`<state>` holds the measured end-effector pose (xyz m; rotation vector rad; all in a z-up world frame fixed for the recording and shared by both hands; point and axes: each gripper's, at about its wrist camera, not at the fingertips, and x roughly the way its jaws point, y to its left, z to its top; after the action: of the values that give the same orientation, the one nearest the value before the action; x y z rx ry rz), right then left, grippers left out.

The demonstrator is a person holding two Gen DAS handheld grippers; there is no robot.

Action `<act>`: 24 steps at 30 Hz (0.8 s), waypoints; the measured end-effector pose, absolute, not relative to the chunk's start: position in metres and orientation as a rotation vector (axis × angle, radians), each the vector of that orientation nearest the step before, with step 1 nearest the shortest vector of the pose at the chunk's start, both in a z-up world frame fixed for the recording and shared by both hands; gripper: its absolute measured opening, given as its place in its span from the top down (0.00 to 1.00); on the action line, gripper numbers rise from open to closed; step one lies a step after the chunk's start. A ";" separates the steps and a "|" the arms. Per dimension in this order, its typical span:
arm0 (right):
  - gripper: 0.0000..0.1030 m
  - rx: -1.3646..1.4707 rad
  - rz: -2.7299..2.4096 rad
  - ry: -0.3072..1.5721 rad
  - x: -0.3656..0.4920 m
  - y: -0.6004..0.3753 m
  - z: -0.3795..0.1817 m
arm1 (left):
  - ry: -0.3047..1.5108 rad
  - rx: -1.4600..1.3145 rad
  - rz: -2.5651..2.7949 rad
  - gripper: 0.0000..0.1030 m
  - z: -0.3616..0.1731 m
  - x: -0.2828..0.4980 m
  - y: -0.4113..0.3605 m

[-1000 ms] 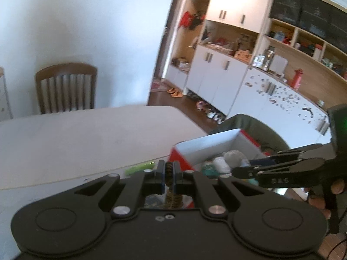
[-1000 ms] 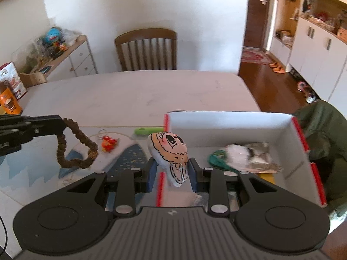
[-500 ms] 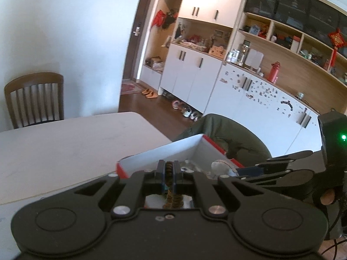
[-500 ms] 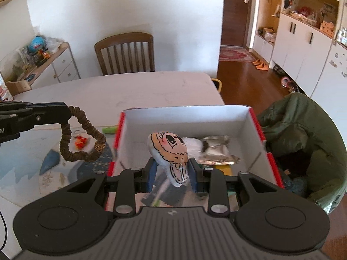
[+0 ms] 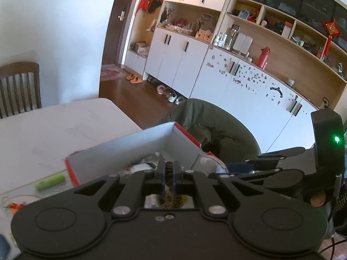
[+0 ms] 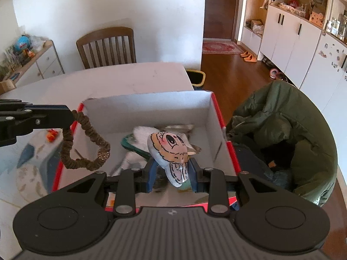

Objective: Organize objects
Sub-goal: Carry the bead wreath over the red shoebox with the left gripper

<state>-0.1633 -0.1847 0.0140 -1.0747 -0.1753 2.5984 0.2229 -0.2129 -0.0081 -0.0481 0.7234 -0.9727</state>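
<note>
Brown ruched fabric forms the hair tie, a loop with a glittery bead, which is gripped by the closed jaws of the left gripper and hangs over the left edge of the box. Left of the box, a green cylinder and a small orange trinket are seen lying on the table. The box is white inside with red edges; a white packet, a silvery foil pouch and a dark green item are held in it. Above the box interior, a soft cartoon-face figure, printed in peach and pale blue, is clamped between the jaws of the right gripper. Right of the box, a green jacket is draped.
</note>
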 end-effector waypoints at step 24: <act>0.70 -1.266 2.587 -0.318 -0.215 -0.133 -0.039 | 0.983 0.150 -1.006 0.96 -0.092 0.234 -0.296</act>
<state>-0.2146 -0.1326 -0.0388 -1.2663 -0.3177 2.5873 0.2339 -0.2960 -0.0919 0.1499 0.9834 -1.0064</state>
